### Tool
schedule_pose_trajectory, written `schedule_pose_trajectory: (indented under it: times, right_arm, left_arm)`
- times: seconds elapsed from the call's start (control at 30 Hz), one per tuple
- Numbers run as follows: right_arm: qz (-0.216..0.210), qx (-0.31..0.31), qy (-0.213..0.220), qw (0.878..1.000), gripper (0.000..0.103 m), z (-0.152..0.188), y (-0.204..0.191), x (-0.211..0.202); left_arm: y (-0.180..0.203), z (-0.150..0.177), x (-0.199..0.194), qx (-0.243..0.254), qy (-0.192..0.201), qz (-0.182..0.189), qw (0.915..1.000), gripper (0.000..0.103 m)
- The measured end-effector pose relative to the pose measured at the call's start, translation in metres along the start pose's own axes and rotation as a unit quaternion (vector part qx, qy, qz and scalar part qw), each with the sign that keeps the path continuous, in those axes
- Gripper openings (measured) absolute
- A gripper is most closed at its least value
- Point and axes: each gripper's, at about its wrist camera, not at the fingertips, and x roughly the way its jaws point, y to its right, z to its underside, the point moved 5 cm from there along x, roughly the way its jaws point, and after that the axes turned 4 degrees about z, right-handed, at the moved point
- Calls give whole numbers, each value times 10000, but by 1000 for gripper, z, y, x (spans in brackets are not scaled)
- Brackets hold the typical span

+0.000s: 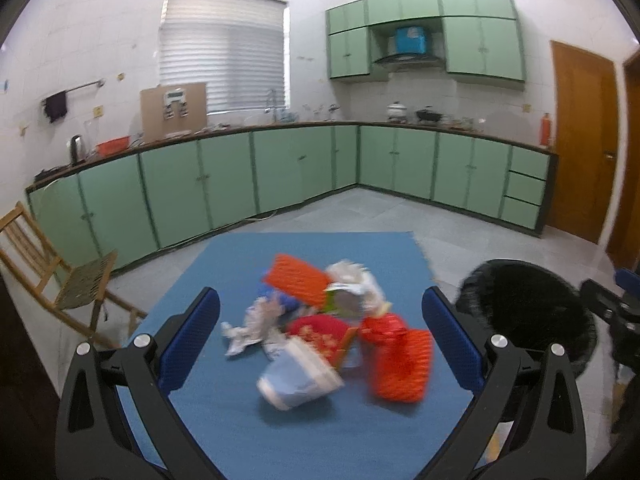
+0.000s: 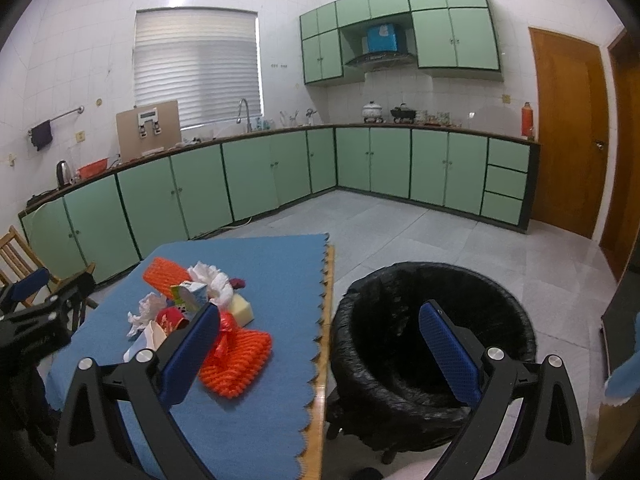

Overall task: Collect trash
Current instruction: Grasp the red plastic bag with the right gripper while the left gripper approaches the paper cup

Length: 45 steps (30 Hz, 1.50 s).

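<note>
Blue matting [image 1: 248, 432] on the table carries the trash pile [image 1: 332, 332] straight ahead of the spread, empty left gripper [image 1: 320, 344], while the equally spread right gripper [image 2: 320, 348] sits farther right, nearer the black-lined bin [image 2: 432, 320].

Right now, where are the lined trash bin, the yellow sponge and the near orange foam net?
Trash bin [image 2: 400, 280]: right wrist view, far rim of the black liner.
Yellow sponge [image 2: 243, 309]: right wrist view, its top face.
Orange foam net [image 2: 236, 364]: right wrist view, middle of the mesh.
</note>
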Motion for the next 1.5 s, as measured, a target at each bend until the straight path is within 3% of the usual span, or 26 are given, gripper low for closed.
schedule_pose_trajectory:
  times: [0.17,0.4,0.53,0.93,1.03,1.17,1.27,1.5]
  right_arm:
    - [-161,-42,-153,9997,97,12,-27,29]
    - [-338,-249,-384,9984,96,42,-66,64]
    - [-592,-296,-645,9957,84,54,-85,83]
    - [-918,-486,-1236,9869,67,81,-126,145]
    - [-1003,-489,-1387,9840,56,87,-129,153]
    - [-1307,-553,-1509,9783,30,92,-136,158]
    - [-1481,-647,-1433,9764,17,91,-141,152]
    - [-1699,-507,-1180,9771,13,79,-137,137]
  left_arm:
    - [-30,16,20,102,-162,-278,9994,98]
    - [-53,52,47,75,-481,-355,9982,98]
    - [-57,68,58,79,-645,-323,9974,98]
    - [-75,79,86,102,-863,-491,9950,98]
    - [-77,83,92,84,-963,-501,9941,98]
    - [-78,88,98,54,-1051,-489,9932,98]
    - [-76,89,99,55,-1062,-449,9933,98]
    - [-59,91,94,136,-1064,-254,9939,98]
